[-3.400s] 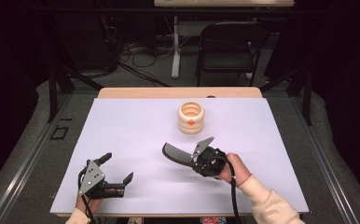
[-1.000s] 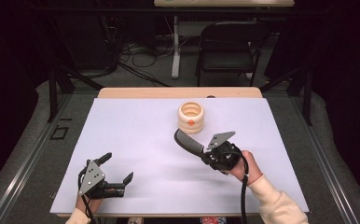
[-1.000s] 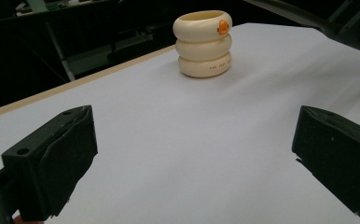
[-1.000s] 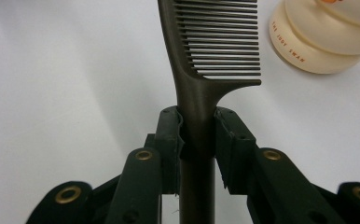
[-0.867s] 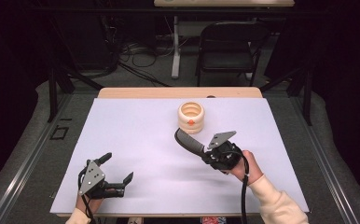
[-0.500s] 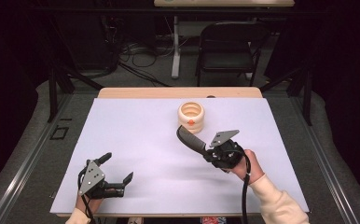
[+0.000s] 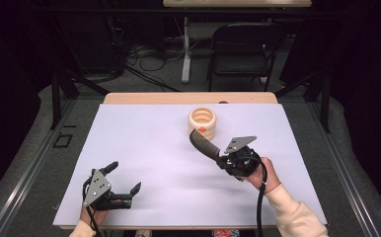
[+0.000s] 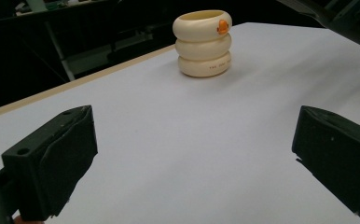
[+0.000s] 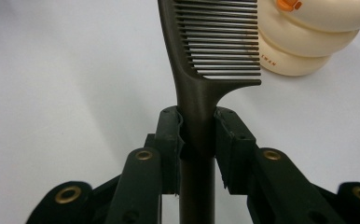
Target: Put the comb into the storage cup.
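Holding the comb [image 9: 201,70] by its handle, right gripper [image 9: 197,135] jaws pinching it, tip up beside the cup [image 7: 203,122]. I judge the teeth could clip the rim and tip it. Small print on the cup's base, too blurred to read. Left gripper [image 7: 124,180] jaws spread above the counter [image 7: 144,138].

I was working in what looked like a lab or recording studio: a white-covered table [image 7: 144,148] stood amid dark curtained surroundings, with loose cables [image 7: 149,52] on the grey floor, a folding chair [image 7: 243,47] and metal stand legs.
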